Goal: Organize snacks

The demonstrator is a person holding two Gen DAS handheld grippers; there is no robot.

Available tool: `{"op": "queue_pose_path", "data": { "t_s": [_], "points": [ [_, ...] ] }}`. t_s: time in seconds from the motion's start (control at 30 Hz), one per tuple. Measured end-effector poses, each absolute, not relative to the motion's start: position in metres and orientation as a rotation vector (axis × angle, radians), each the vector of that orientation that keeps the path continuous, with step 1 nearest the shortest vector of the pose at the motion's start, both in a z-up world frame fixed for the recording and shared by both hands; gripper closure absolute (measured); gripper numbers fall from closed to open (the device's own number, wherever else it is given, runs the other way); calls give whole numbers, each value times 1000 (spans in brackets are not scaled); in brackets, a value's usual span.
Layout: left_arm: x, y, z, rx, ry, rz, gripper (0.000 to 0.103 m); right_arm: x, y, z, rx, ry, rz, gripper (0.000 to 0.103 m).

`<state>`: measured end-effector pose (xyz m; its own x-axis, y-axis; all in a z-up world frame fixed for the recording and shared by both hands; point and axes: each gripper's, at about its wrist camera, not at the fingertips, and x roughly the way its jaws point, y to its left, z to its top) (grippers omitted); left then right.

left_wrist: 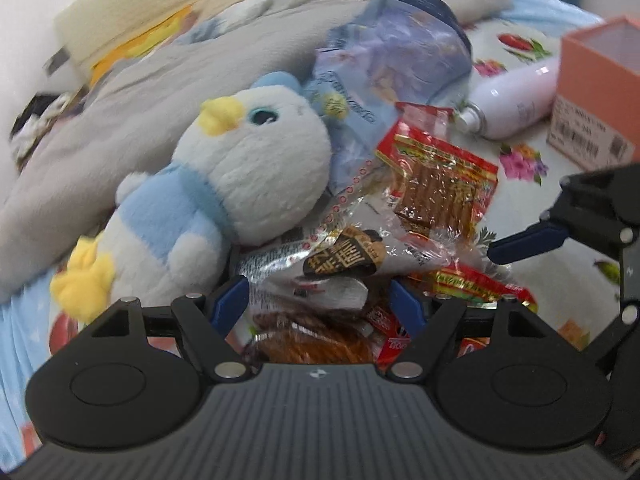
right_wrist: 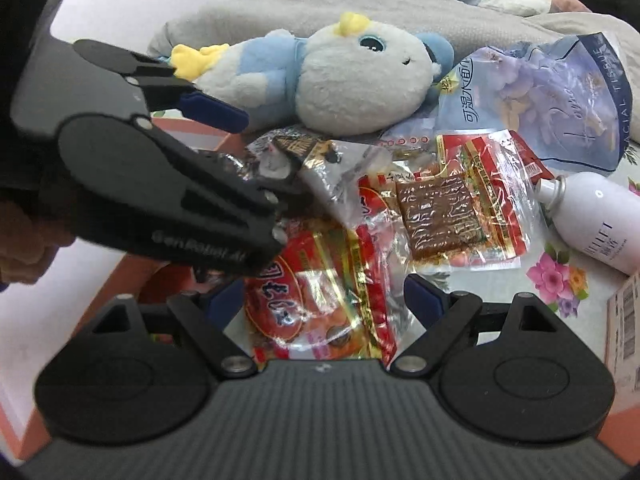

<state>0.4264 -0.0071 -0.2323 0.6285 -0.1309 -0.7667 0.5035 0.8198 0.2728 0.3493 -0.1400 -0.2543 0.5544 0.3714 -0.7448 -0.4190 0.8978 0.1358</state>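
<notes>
Fig.: both tools over a snack heap on the bed [left_wrist: 516, 60], floral sheet.

L tool [left_wrist: 320, 300]: jaws wide, nothing pinched; its blue fingers straddle crinkly clear/silver snack packets [left_wrist: 340, 264] at the near edge of the heap, prob. lined up for a pick.

R tool [right_wrist: 326, 300]: jaws wide, nothing gripped; a red-gold packet [right_wrist: 320, 292] lies between the fingers, pads not pressing on it.

A red packet w/ brown strips [right_wrist: 440, 216] lies flat just beyond.

Non-snacks crowd the heap: plush penguin [left_wrist: 240, 176] leans on it, tissue pack [left_wrist: 400, 64] behind, white bottle [left_wrist: 516, 100] beside an orange box [left_wrist: 596, 80]. The open box, near the heap, is the likely sorting bin.
</notes>
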Motion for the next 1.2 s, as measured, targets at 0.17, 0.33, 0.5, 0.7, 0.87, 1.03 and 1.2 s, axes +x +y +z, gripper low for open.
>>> {"op": "queue_pose_path", "data": {
  "t_s": [0.17, 0.33, 0.5, 0.7, 0.87, 1.03, 1.2],
  "points": [
    [437, -14, -236, 550, 793, -452, 22, 355, -141, -261, -43, 873, 491, 13],
    [448, -17, -241, 522, 810, -493, 30, 356, -139, -263, -49, 873, 495, 14],
    [447, -18, -245, 483, 832, -518, 46, 355, -139, -260, -64, 879, 497, 24],
    [437, -17, -240, 438, 844, -517, 51, 345, -130, -250, -92, 880, 518, 59],
    [424, -12, -234, 381, 859, -485, 52, 334, -133, -242, -113, 882, 479, 99],
    [409, -8, -226, 319, 866, -443, 52, 312, -142, -236, -140, 883, 464, 99],
    [390, -6, -213, 247, 865, -406, 52, 288, -151, -233, -156, 888, 453, 99]
  ]
}}
